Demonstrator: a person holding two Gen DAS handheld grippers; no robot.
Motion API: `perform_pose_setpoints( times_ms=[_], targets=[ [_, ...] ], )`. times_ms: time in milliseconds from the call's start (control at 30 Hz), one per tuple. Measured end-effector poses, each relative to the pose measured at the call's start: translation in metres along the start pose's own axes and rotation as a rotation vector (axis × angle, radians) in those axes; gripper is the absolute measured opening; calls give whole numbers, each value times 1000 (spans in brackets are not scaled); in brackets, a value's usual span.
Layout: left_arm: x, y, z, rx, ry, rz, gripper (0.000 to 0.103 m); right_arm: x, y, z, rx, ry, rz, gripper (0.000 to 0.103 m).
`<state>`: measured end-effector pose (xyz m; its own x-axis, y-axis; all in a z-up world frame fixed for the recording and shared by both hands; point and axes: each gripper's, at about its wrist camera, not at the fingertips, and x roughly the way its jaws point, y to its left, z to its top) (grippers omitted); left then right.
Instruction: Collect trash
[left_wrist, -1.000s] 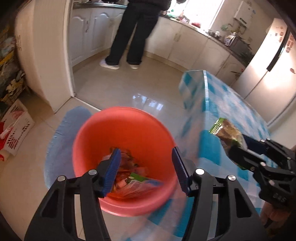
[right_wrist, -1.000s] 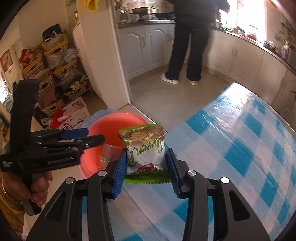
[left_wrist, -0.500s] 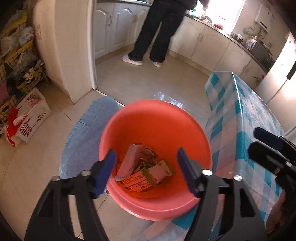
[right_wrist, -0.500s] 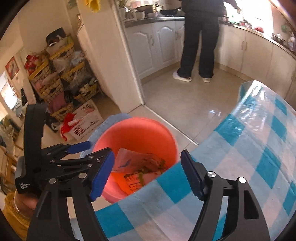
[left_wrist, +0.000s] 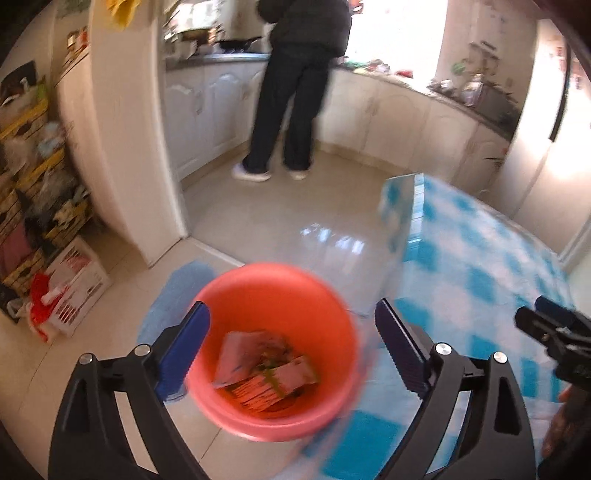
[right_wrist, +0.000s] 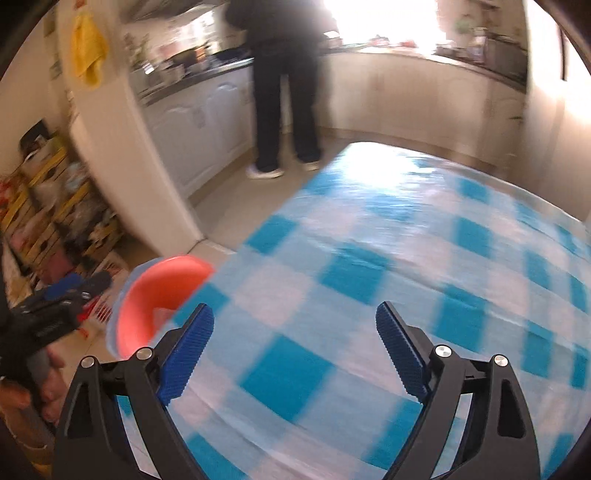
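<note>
Orange-red plastic formed the round trash bucket (left_wrist: 273, 350), which stood on the tiled floor just beside the corner of the tabletop (left_wrist: 472, 280), with a blue mat under it. Inside lay several crumpled snack wrappers (left_wrist: 264, 371), pink and white with a touch of green, heaped on the bottom. The left tool (left_wrist: 291, 347) hung above the bucket with its blue pads spread wide and nothing between them. The right tool (right_wrist: 293, 350) pointed across the blue-and-white checked cloth, likewise gaping and empty; in its view the bucket (right_wrist: 155, 295) showed only as a rim past the cloth's edge at the left.

Judging by this, the collecting was well on or possibly finished: the trash sat in the bucket, neither tool carried anything, and the stretch of tabletop that both cameras covered showed no loose wrapper. Both pictures were blurred, though, and the near edge of the cloth lay hidden behind the tool arms, so a remaining scrap could not be ruled out.

Around them, a person in dark clothes (left_wrist: 295, 88) stood at the kitchen counter with their back turned, well apart from the bucket. A white basket (left_wrist: 74, 284) and stacked clutter lined the wall on the left. Nothing appeared to block the way between tabletop and bucket.
</note>
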<state>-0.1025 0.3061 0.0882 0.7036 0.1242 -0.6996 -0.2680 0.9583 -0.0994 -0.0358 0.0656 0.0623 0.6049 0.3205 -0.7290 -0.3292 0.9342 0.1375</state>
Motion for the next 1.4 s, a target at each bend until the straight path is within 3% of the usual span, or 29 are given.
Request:
perform_pose_setpoints(
  times_ms=[267, 433, 633, 967, 1400],
  targets=[
    [-44, -102, 7, 150, -94, -125, 94, -83, -65, -25, 121, -123, -194, 89],
    [-80, -158, 10, 213, -168, -182, 96, -139, -81, -33, 173, -214, -279, 90],
    [-123, -199, 11, 255, -238, -244, 99, -217, -93, -44, 223, -362, -366, 92],
    [-187, -227, -1, 285, -393, -280, 99, -303, -97, -66, 288, -513, -435, 95],
    [-225, -239, -14, 317, -467, -307, 99, -352, -89, -88, 322, -621, -497, 96]
  ],
)
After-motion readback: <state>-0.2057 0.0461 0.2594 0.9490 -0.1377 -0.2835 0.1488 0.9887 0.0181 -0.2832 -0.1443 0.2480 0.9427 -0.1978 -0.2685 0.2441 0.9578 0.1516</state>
